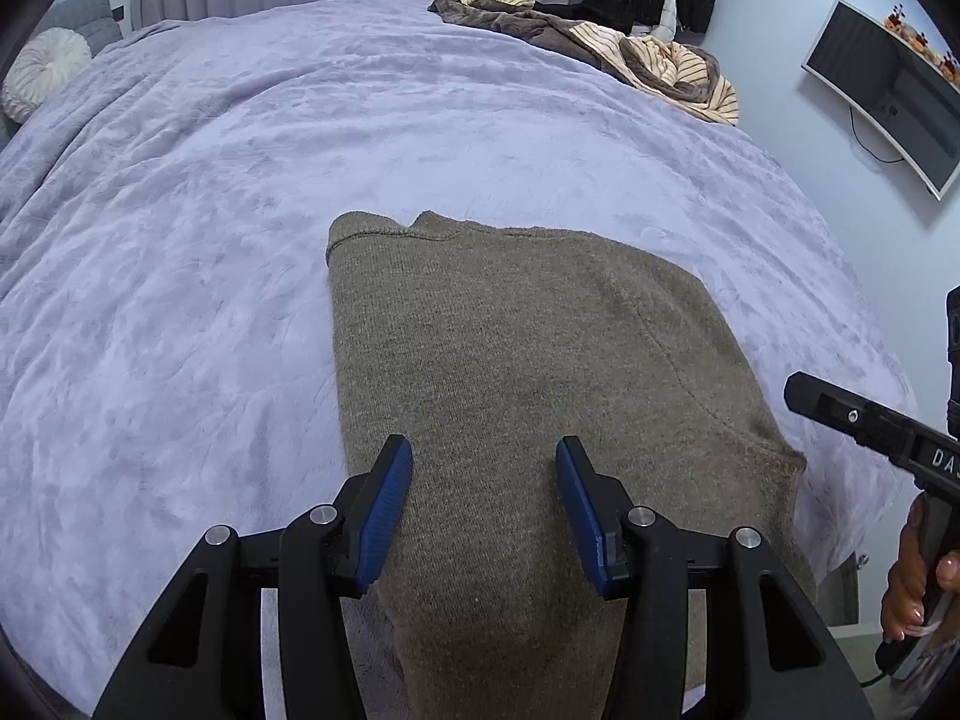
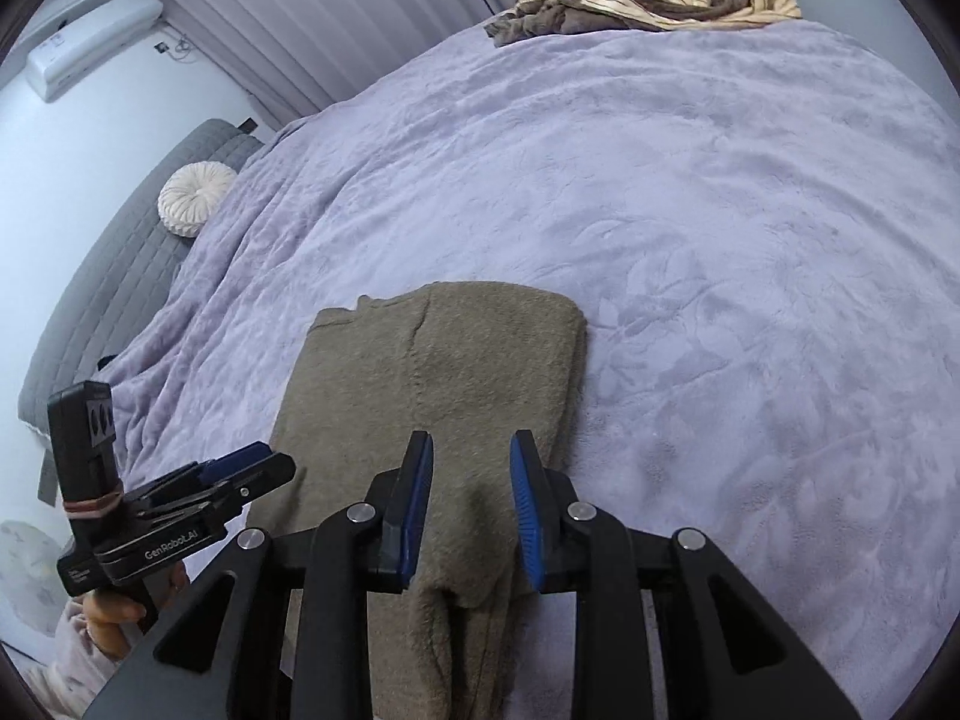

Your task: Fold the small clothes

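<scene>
We see the olive-brown knitted garment (image 1: 516, 372) lying folded into a long strip on the lavender plush bedspread (image 1: 180, 270), near the bed's near edge, its far hem squared off and its near end running under both tools and out of frame. Wide bare bedspread stretches ahead and to either side of it. At the far corner sits a heap of striped cream and brown clothes (image 1: 630, 42), well apart from the garment; a round pleated white cushion (image 2: 195, 198) rests by the grey quilted headboard (image 2: 120, 276).

Whether the garment's lowest layer is smooth we cannot tell, since the tools cover it.

Our left gripper (image 1: 485, 510) hangs over the garment's left half with its blue pads spread wide, gripping nothing. Our right gripper (image 2: 471, 510) points along the garment's right edge, jaws parted with a raised ridge of knit between them, not pinched. Each tool's handle shows at the other view's margin, fingers wrapped round it.
</scene>
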The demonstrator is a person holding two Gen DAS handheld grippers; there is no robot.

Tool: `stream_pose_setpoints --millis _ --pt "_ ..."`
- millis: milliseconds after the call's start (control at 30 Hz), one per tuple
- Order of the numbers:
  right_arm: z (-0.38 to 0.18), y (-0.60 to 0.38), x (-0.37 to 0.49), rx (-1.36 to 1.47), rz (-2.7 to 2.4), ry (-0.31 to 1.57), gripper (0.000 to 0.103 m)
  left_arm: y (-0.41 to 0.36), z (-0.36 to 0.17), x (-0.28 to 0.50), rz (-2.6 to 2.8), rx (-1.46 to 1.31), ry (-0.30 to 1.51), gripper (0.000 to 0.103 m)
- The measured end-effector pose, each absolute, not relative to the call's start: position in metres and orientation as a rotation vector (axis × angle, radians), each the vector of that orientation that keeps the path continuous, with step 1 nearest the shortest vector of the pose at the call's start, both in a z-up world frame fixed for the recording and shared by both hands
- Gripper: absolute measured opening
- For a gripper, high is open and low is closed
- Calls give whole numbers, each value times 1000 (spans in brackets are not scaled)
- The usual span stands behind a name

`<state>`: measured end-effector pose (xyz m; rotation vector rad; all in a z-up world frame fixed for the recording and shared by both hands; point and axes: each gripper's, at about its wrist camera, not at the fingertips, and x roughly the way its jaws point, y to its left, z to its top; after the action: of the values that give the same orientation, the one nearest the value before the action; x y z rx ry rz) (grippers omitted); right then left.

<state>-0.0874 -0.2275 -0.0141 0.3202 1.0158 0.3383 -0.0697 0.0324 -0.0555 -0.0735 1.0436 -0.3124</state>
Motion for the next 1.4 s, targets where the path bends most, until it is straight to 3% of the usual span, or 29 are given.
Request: stream_pose_setpoints --millis 233,1033,1100,1133,1167,1333,1400 --pt "-58 -207 -96 140 268 1122 28 28 -55 -82 -305 -42 1032 52" --pt "-16 -232 -127 263 181 1114 32 36 -47 -105 -243 -57 1045 52" --pt "-14 -229 -127 249 165 1117 41 34 -44 -106 -215 -32 1042 59" --pt "-12 -227 -126 246 160 1117 43 33 -42 -108 -203 -18 1037 81" --pt "-11 -225 -126 245 157 1120 46 33 -38 -110 -193 -10 1018 88" --pt "-6 -214 -124 233 151 1128 56 28 -25 -115 -185 35 980 88" --pt "-4 -209 -123 219 147 1127 66 28 -24 -114 -180 23 991 88"
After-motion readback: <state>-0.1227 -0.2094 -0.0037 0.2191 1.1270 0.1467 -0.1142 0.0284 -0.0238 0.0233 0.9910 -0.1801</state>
